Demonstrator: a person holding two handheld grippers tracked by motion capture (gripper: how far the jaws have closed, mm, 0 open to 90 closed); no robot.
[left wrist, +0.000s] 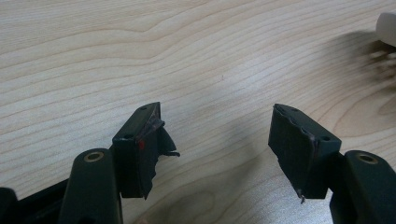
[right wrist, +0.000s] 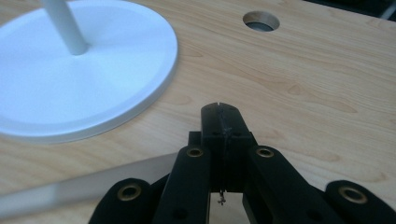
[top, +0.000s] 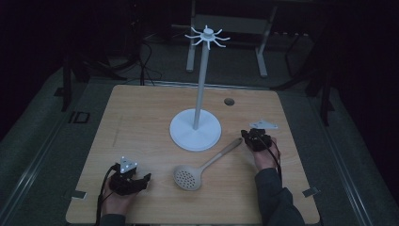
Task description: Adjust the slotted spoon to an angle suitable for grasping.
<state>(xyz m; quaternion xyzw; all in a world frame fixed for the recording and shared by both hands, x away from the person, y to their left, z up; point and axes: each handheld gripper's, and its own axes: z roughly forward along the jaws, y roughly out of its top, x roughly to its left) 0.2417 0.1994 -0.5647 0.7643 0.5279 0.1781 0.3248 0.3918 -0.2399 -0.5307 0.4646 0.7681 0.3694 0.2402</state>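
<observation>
**Two grippers low over the wooden table**

The left gripper hovers with jaws spread wide, nothing between them. The right gripper has jaws pressed together, just beside the handle of a beige perforated skimmer spoon, which lies before the white round-based hook stand on the light wooden table.

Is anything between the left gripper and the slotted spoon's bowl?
Nothing visible. The left gripper sits open just left of the slotted spoon, with bare table between them. The right gripper is at the handle end, jaws shut.
</observation>
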